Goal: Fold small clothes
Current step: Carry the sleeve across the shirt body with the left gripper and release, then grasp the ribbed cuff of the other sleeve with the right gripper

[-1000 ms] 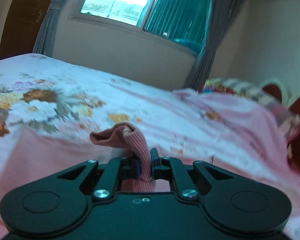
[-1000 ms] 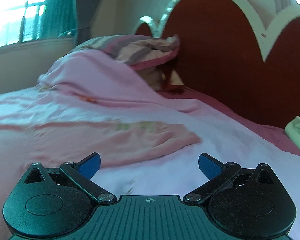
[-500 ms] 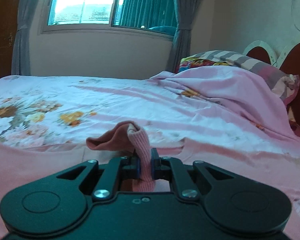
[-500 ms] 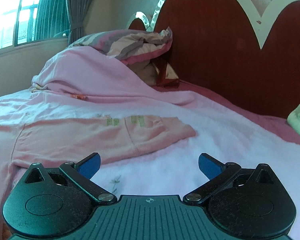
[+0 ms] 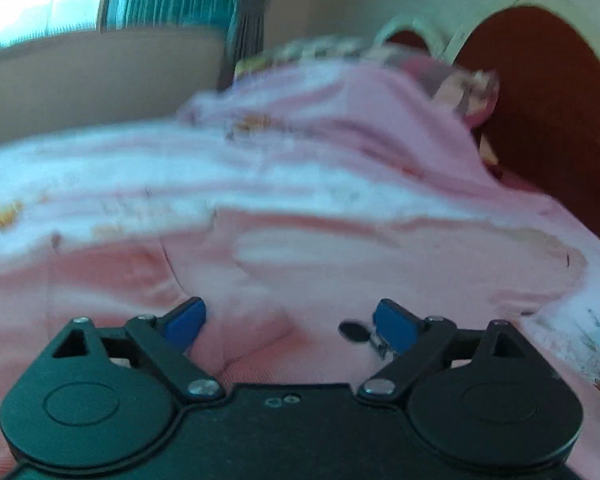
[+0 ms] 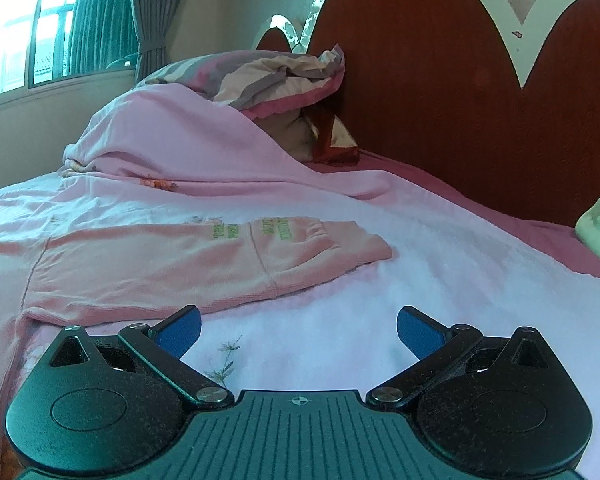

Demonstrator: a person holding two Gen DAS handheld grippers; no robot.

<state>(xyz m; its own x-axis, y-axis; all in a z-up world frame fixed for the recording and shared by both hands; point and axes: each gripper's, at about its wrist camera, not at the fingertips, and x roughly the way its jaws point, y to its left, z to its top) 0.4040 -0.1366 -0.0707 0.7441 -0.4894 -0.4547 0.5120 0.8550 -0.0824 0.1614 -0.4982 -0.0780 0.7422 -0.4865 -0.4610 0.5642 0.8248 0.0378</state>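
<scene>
Left gripper (image 5: 290, 322) seen just opened, jaws wide, pink garment (image 5: 260, 280) lying loose between them, lower centre. Right gripper (image 6: 298, 330) held wide over bedsheet (image 6: 380, 280), empty; garment spread at centre left

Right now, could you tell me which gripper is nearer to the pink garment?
Left. The left gripper hangs open directly over the pink garment; the right gripper sits over bare sheet beside it.

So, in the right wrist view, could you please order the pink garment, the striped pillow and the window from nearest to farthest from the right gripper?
From the right gripper:
1. Pink garment, flat on the bed, ahead-left.
2. Striped pillow, against the headboard.
3. Window, far left wall.
</scene>
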